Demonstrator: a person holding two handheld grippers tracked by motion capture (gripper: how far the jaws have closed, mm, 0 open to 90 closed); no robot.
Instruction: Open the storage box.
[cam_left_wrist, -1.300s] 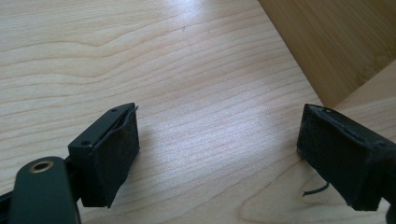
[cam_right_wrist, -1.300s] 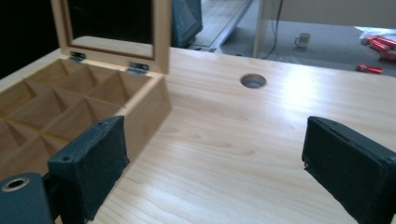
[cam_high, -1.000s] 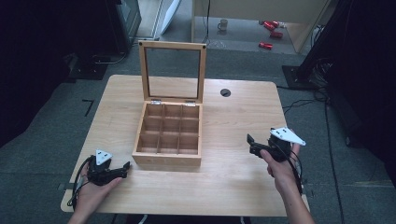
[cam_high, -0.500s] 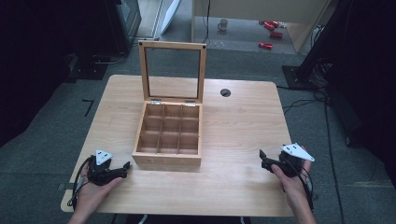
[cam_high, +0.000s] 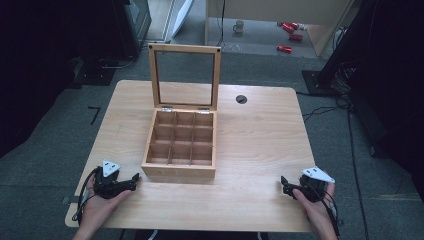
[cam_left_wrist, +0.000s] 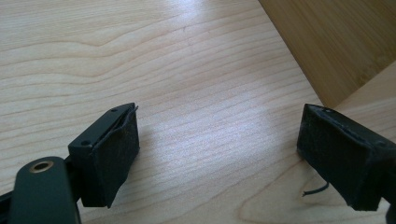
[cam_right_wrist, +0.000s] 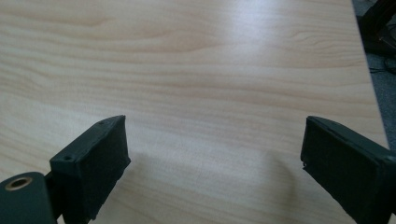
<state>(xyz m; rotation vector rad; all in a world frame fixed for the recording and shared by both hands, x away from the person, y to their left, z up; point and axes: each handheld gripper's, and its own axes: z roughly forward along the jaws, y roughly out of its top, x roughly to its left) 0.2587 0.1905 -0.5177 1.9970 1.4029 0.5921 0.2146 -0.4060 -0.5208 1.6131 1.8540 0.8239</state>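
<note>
Your high view looked forward and down from above your side of the pale wooden table (cam_high: 260, 135), taking in its whole top. Your left gripper view sat low and close over that tabletop (cam_left_wrist: 196, 93), facing a corner of the open wooden compartment box (cam_left_wrist: 341, 42) that the high view also held (cam_high: 180, 145). Your right gripper view skimmed bare tabletop (cam_right_wrist: 210, 70) toward its far edge.

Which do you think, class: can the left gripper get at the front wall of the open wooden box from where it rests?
Probably yes: the left gripper, open, sits beside the wooden box, bare table between.
</note>
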